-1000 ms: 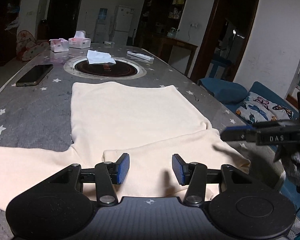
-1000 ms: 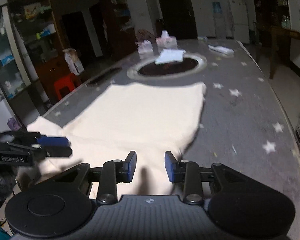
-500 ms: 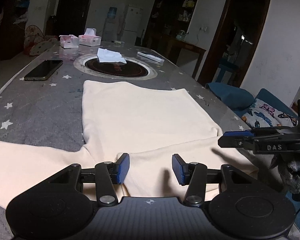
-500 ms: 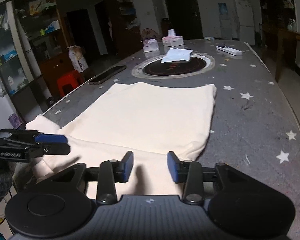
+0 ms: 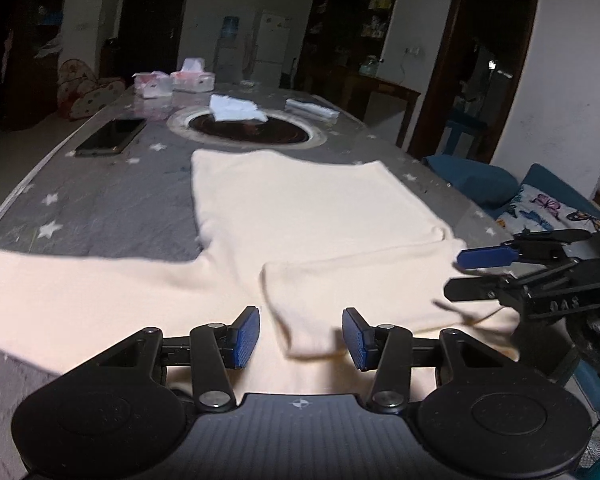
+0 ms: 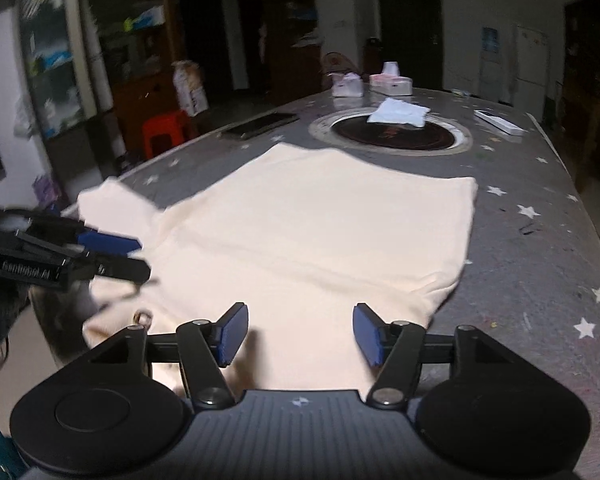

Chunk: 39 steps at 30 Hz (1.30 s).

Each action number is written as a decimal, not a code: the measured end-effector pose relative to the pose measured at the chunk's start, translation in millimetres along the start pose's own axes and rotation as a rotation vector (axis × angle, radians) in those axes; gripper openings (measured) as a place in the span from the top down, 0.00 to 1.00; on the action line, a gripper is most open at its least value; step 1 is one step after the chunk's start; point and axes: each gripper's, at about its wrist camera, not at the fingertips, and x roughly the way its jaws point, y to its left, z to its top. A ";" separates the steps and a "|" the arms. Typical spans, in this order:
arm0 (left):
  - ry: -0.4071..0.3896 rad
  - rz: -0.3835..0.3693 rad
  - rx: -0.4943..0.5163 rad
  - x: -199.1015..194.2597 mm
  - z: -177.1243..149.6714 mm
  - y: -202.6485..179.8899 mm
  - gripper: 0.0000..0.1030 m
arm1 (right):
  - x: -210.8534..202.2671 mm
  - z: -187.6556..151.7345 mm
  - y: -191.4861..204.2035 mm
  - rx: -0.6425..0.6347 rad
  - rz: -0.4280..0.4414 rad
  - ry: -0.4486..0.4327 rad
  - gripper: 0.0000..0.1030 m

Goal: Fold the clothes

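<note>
Change: both grippers had drawn back toward the near edge since a second ago; right jaws had spread wider.
Shirt [image 5: 308, 216]: cream, flat on table [image 5: 112, 208], one sleeve folded across its near part, other sleeve trailing left.
Left gripper [image 5: 300, 336]: jaws wide apart, holding nothing, over folded sleeve's cuff.
Right gripper [image 6: 298, 334]: jaws wide apart, empty, over shirt's near edge.
Risk: a shallow pinch would likely catch only one layer, dragging the sleeve fold open.
Clutter: phone [image 5: 110, 142] far left, well apart.
</note>
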 end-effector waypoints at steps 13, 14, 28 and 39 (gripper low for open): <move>-0.030 0.095 0.028 -9.1 -6.2 5.4 0.57 | 1.2 -3.3 5.8 -0.019 -0.004 0.010 0.29; -0.030 0.096 0.031 -10.3 -7.0 5.2 0.57 | 1.0 -3.6 6.1 -0.018 -0.003 0.010 0.29; -0.125 0.320 -0.134 -43.1 4.3 61.2 0.52 | 2.4 -0.7 7.0 -0.007 0.000 0.005 0.12; -0.130 0.619 -0.353 -49.4 0.5 147.2 0.52 | -5.8 9.2 14.5 -0.020 0.000 -0.029 0.12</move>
